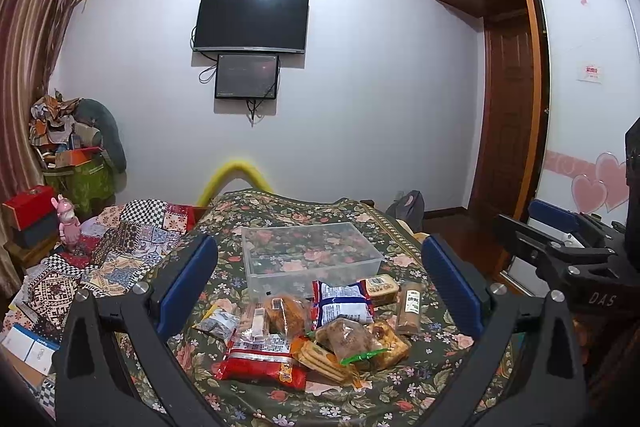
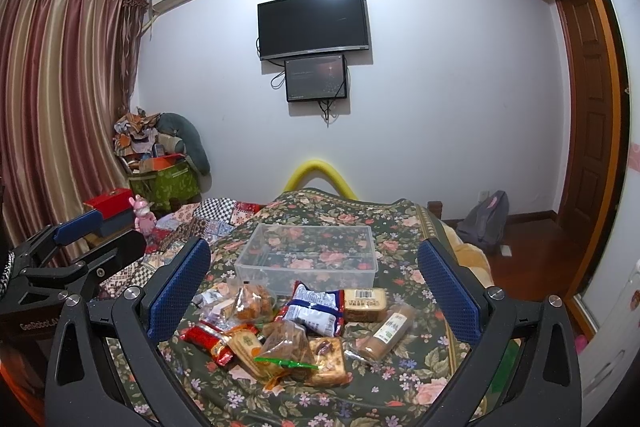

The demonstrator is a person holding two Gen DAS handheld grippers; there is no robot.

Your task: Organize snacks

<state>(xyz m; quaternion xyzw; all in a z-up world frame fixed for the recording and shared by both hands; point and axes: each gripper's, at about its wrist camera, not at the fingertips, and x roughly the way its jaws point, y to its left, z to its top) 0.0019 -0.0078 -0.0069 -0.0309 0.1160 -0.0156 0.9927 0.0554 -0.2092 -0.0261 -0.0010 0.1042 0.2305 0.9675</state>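
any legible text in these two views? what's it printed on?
"DAS" – body of the right tool, seen from the left wrist view.
"GenRoboLA", cut off – body of the left tool, seen from the right wrist view.
Snack wrapper print, barcodes and the tall brown stick pack label: too small to read.
Red sign on the wardrobe door: blurred.

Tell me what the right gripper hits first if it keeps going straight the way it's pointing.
Probably the snack pile on the bedspread; the right gripper has its jaws wide open around it, with the clear box just beyond. Depth is uncertain.
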